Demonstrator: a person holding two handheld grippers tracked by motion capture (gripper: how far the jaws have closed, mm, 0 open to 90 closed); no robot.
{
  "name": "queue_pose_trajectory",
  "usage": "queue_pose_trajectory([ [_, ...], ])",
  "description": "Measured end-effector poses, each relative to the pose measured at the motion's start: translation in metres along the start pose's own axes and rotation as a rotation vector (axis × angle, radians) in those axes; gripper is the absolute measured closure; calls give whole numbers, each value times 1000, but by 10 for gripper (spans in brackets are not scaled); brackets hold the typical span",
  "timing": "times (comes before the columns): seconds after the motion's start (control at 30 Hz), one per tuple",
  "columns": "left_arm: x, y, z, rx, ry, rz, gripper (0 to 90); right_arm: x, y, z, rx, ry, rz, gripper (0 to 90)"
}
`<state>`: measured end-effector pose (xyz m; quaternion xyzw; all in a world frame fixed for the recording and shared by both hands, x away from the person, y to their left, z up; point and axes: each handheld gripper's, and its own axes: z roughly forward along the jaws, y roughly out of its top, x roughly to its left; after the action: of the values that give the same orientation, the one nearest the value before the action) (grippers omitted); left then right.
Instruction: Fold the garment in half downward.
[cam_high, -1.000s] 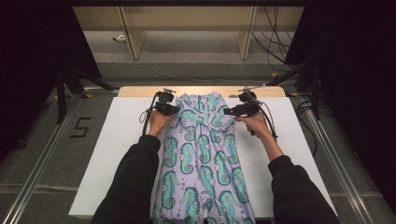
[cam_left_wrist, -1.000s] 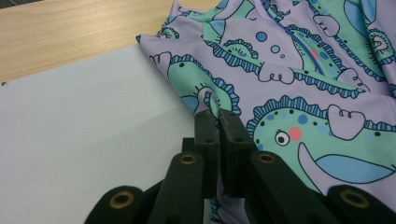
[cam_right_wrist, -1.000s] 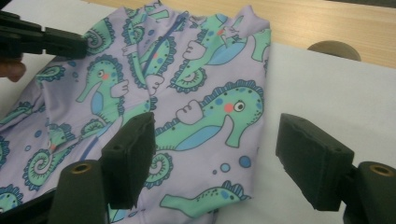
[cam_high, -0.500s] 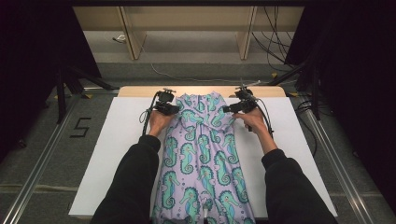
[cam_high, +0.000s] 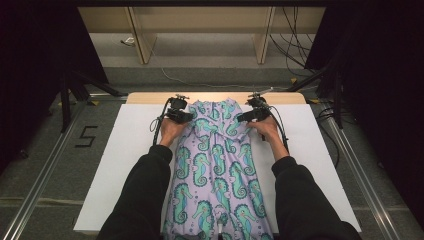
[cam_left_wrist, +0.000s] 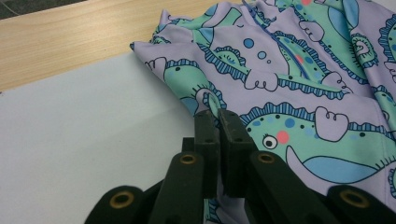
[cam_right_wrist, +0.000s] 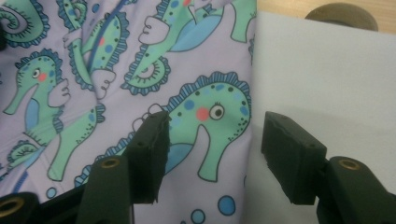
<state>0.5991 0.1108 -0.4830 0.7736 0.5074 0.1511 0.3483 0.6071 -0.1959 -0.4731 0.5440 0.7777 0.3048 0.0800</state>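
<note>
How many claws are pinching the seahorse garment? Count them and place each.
1. The left claw is shut on the seahorse garment at its left edge; the right claw straddles the right edge, open.

The garment (cam_high: 215, 165) runs off the high view's bottom edge.

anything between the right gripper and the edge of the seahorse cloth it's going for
Nothing visible. The right gripper straddles the cloth edge, one jaw over the fabric, one over the bare white board.
</note>
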Motion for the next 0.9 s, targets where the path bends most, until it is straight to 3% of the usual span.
queue_pose_trajectory([
  [0.37,1,0,-1,-5,-2,-12,866,2,-1,8,11,-22,-14,552],
  [0.77,2,0,-1,-3,-2,-13,867,6,0,10,17,-75,-67,839],
  [0.9,3,0,-2,-7,1,-13,869,8,0,9,14,-81,-95,869],
])
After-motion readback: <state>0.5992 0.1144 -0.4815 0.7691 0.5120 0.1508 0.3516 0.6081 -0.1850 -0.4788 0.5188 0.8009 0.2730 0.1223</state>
